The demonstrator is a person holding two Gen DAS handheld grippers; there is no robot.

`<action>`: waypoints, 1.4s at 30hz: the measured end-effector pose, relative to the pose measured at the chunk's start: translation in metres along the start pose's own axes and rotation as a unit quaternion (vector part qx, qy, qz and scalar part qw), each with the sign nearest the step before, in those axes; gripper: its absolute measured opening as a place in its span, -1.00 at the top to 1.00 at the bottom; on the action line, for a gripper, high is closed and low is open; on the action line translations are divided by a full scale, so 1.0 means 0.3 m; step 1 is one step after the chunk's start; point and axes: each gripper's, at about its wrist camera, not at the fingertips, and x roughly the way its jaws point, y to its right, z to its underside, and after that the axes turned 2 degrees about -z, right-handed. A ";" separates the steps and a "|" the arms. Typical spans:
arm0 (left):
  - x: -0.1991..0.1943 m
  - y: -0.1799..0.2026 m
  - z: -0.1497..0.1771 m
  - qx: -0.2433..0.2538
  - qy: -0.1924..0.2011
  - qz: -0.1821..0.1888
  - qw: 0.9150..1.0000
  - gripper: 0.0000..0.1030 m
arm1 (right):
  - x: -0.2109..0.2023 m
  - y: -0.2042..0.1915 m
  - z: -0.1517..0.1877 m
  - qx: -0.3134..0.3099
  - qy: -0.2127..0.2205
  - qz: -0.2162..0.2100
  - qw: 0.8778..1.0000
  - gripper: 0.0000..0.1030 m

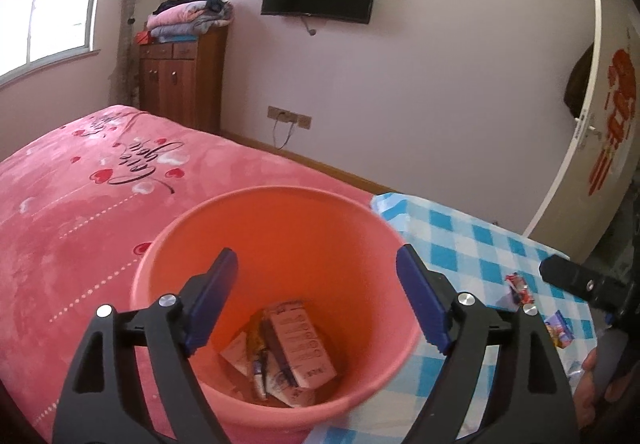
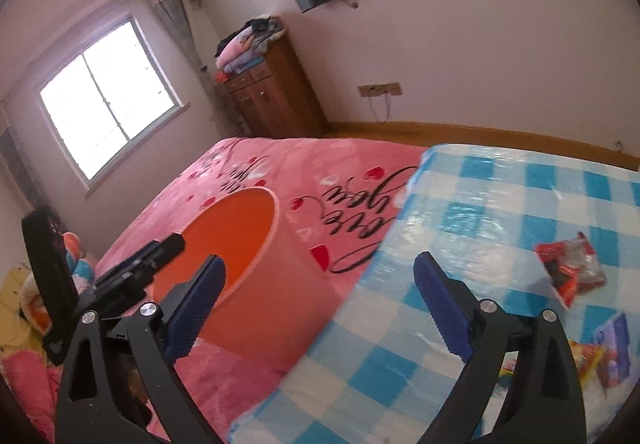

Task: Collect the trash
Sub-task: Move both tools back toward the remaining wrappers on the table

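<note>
left claw (image 1: 316, 308) hangs released over the orange bin (image 1: 280, 284) holding boxes, while right claw (image 2: 320, 308), also released, faces 2 wrappers (image 2: 572, 272) on the checked worktop (image 2: 480, 204), likely next.

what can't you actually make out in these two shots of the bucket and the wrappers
- Bucket contents: in the left wrist view, cartons are piled on each other, print too small to read.
- Bucket interior: in the right wrist view, its near wall hides the bottom.
- Purple wrapper: right wrist view, blurred and partly behind the right gripper.
- Red wrapper: blurred, brand unreadable.
- Left gripper: open, empty.
</note>
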 end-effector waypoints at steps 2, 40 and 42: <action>-0.006 0.028 0.005 0.004 0.000 0.007 1.000 -0.60 | -0.033 0.028 0.016 0.003 0.009 0.009 1.000 -0.84; -0.018 0.534 0.346 0.093 -0.104 0.157 0.978 -0.64 | -0.402 0.423 0.366 0.033 0.077 0.160 0.984 -0.86; -0.017 0.559 0.364 0.100 -0.108 0.161 0.976 -0.64 | -0.404 0.448 0.379 0.043 0.074 0.159 0.983 -0.86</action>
